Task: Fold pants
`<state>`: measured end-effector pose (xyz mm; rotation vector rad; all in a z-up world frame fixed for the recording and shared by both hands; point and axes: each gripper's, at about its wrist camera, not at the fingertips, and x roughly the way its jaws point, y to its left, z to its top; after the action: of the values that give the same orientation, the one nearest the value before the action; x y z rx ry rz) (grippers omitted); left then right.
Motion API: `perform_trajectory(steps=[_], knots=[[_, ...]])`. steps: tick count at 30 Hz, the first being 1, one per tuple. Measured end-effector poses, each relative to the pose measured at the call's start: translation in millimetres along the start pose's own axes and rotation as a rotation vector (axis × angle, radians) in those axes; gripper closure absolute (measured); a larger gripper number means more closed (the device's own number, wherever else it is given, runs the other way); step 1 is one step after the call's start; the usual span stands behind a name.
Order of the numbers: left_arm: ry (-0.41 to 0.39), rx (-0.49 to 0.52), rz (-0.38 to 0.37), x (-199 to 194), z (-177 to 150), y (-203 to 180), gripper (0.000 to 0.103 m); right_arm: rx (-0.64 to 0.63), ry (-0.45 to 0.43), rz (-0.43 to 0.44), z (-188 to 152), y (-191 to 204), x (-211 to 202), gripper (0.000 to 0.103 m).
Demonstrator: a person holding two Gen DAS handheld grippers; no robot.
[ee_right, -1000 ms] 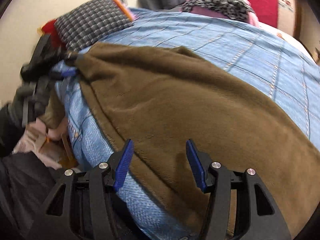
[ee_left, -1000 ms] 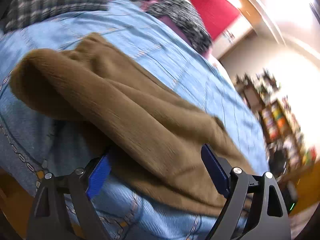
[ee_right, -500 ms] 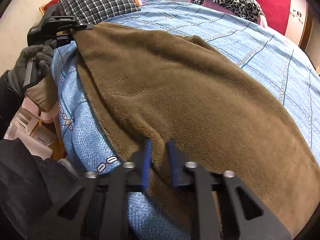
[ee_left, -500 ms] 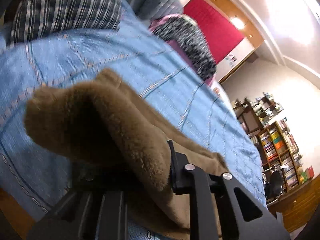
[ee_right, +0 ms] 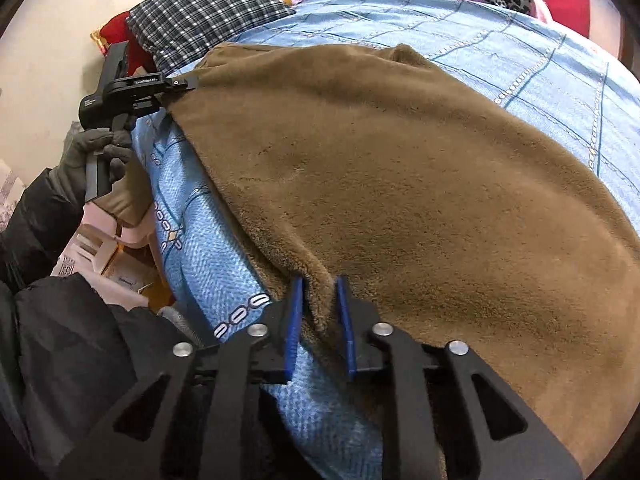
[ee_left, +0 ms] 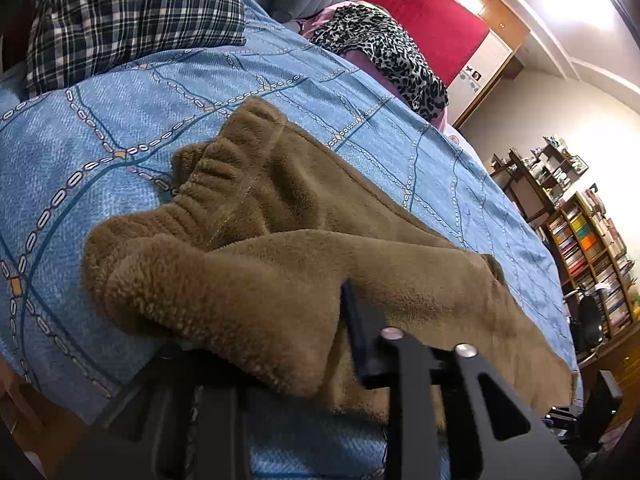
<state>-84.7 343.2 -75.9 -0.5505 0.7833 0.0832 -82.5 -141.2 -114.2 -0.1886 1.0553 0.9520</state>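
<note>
The brown fleece pants (ee_right: 420, 168) lie spread across the bed's blue quilt with its chain-link print (ee_left: 120, 120), their near edge hanging toward the side of the bed.

The left tongs (ee_right: 188, 82) have pinched one corner of that edge, and in their own view thick plush bulges over the jaws and hides one of them. The right tongs (ee_right: 320, 316) hold a ridge of the same edge between their blue pads (ee_right: 294, 320). Both pairs of jaws are easing slightly apart around the cloth, though the pile looks pressed on both sides.

That easing is my worry. The fleece is deep, springy and slippery-soft, so a shallow bite may catch only the top layer, and the lower layer could slide free on the lift. The pants look heavy and floppy, and I'd expect the middle to sag between the two grips and drag on the quilt, pulling the fold crooked. The ribbed, gathered waistband (ee_left: 224, 176) is already bunched near the left tongs, so it may roll under.

A plaid pillow (ee_left: 132, 16) and a leopard-print throw (ee_left: 384, 48) lie farther up the bed, well apart from the pants.
</note>
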Motion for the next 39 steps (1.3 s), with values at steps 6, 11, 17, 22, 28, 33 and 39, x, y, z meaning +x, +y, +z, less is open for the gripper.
perform_trajectory(steps=[6, 11, 17, 22, 28, 33, 39], knots=[[-0.029, -0.011, 0.002, -22.7, 10.5, 6.4, 0.054, 0.002, -0.014, 0.039, 5.1, 1.8, -10.7, 0.069], [-0.046, 0.004, -0.006, -35.9, 17.1, 4.3, 0.054, 0.02, -0.044, 0.093, 15.5, 1.7, -19.4, 0.063], [-0.007, 0.07, 0.013, -34.4, 16.4, 5.5, 0.054, 0.076, -0.097, 0.099, 40.0, -9.9, -23.5, 0.063], [0.047, 0.166, 0.047, -34.8, 8.9, 11.8, 0.053, 0.122, -0.148, 0.056, 82.0, -28.9, -17.5, 0.063], [0.03, 0.194, 0.037, -45.2, 2.8, 24.3, 0.042, 0.176, -0.19, -0.002, 129.9, -51.5, 0.2, 0.063], [0.002, 0.129, -0.007, -60.3, 6.6, 39.9, 0.042, 0.222, -0.219, -0.043, 166.3, -69.4, 18.4, 0.048], [-0.054, -0.002, -0.09, -71.8, 24.6, 47.3, 0.038, 0.242, -0.208, -0.064, 191.2, -78.1, 43.4, 0.046]])
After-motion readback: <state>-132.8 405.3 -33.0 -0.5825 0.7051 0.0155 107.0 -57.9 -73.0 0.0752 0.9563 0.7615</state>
